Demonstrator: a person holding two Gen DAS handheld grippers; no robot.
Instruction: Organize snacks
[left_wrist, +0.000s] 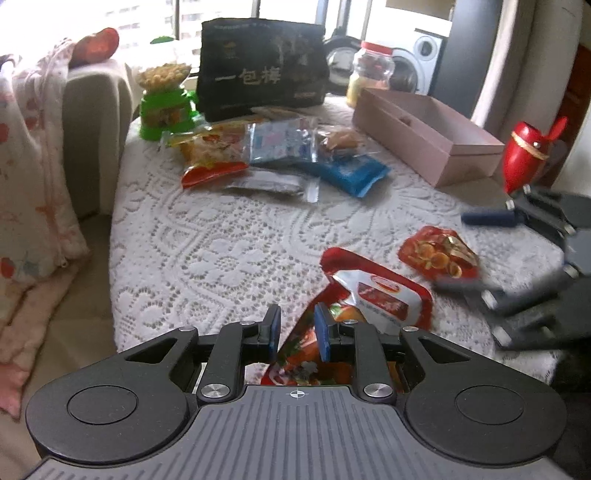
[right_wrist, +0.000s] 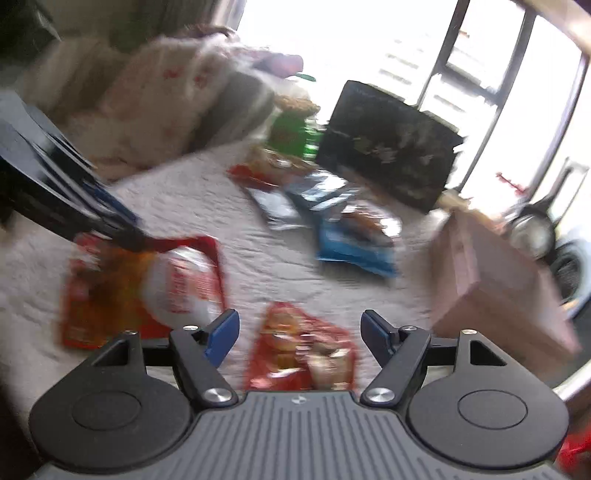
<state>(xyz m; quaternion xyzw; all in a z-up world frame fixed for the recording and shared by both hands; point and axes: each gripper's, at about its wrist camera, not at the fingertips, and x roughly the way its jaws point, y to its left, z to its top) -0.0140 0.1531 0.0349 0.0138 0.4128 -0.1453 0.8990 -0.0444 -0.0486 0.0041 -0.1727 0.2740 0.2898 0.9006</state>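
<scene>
Lace-covered table: snack packets, pink box.

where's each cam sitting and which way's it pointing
Left wrist: on the left tool, facing across the lace table toward the black bag; its fingers straddle the big red packet.
Right wrist: on the right tool, open over the small red packet.
Shared: both packets, bag, pink box.
</scene>
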